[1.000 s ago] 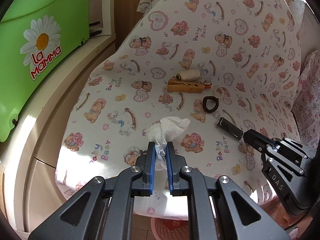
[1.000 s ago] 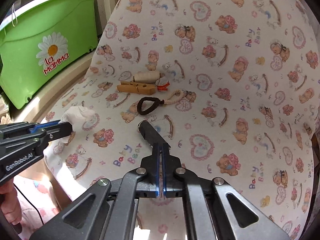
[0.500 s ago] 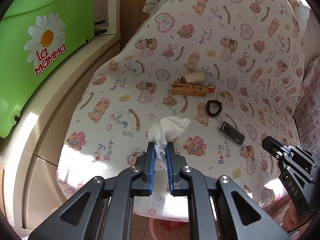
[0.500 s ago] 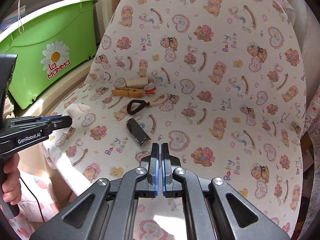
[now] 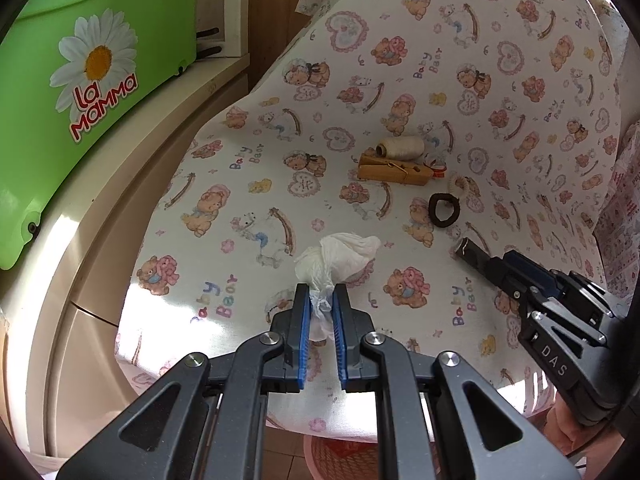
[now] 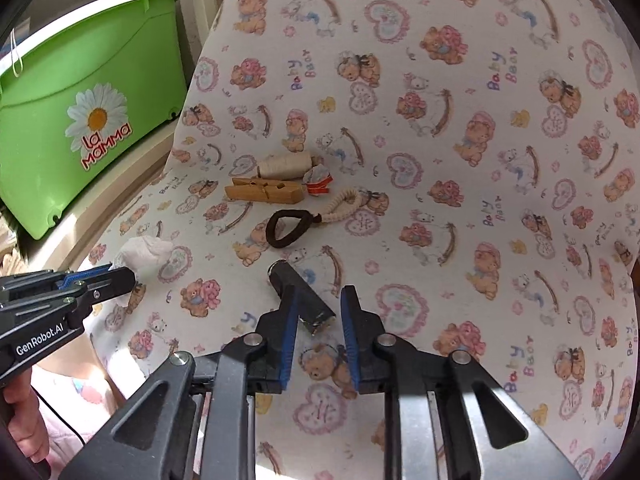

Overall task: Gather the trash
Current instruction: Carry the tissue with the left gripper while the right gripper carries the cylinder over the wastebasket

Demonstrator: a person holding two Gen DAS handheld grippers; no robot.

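My left gripper (image 5: 321, 294) is shut on a crumpled white tissue (image 5: 340, 258), held just over the teddy-bear print cloth (image 5: 248, 184). The tissue also shows in the right wrist view (image 6: 146, 254). My right gripper (image 6: 319, 296) is open, its jaws astride the near end of a dark cylindrical scrap (image 6: 300, 298) lying on the cloth. In the left wrist view that scrap (image 5: 472, 252) pokes out past the right gripper (image 5: 500, 268).
A thread spool (image 6: 284, 165), a wooden clothespin (image 6: 264, 193), a red-and-white wrapper (image 6: 318, 180), a beige cord loop (image 6: 344, 204) and a dark hair tie (image 6: 288, 228) lie mid-cloth. A green tub (image 6: 80, 112) stands left. A pink basket (image 5: 340, 452) sits below the cloth edge.
My right gripper has opened and moved forward around the dark scrap's near end. The left gripper still holds the tissue, nearly in place.
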